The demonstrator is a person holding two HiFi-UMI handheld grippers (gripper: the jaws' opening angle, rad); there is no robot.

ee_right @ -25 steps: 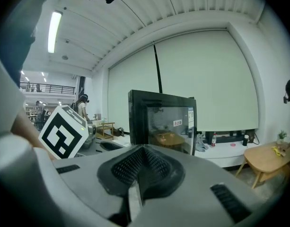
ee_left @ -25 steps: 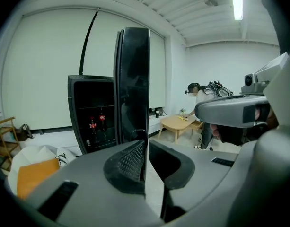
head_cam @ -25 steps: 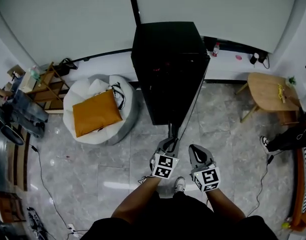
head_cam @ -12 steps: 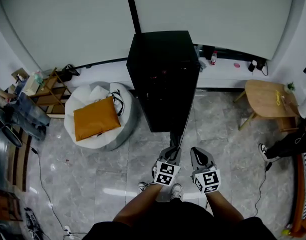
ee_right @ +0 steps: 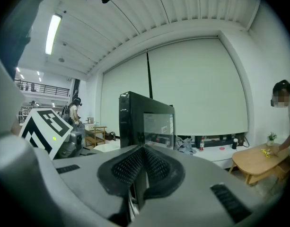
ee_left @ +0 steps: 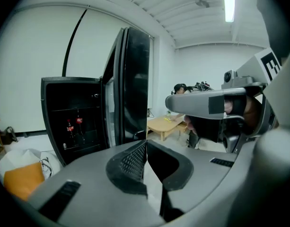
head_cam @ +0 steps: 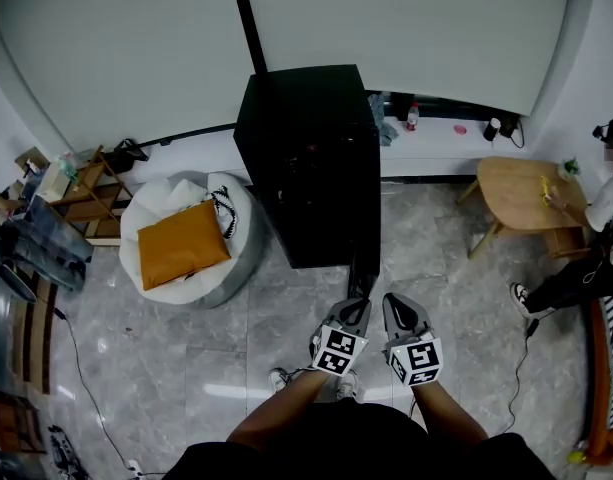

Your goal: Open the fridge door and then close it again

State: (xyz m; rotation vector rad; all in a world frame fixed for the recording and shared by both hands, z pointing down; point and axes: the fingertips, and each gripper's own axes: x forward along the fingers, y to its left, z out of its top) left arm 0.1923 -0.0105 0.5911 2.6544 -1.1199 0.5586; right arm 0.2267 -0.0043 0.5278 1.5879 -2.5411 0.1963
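The black fridge [head_cam: 306,158] stands against the back wall with its door [head_cam: 364,263] swung wide, edge-on and pointing towards me. In the left gripper view the lit inside of the fridge [ee_left: 74,122] shows drink bottles, with the door [ee_left: 133,89] beside it. My left gripper [head_cam: 354,306] sits at the door's free edge; its jaws are closing and the pads [ee_left: 135,160] meet with nothing between them. My right gripper [head_cam: 401,306] hangs just right of it, shut and empty [ee_right: 142,150], facing the door's outer face [ee_right: 145,119].
A white beanbag with an orange cushion [head_cam: 181,243] lies left of the fridge. A wooden rack [head_cam: 81,193] stands further left. A round wooden table [head_cam: 521,193] and a seated person [head_cam: 576,268] are at the right. A cable [head_cam: 86,368] runs over the tiled floor.
The door has swung further out, from slanting to almost straight towards me. Both grippers have drawn back with its edge, and the fridge has shifted left in the head view.
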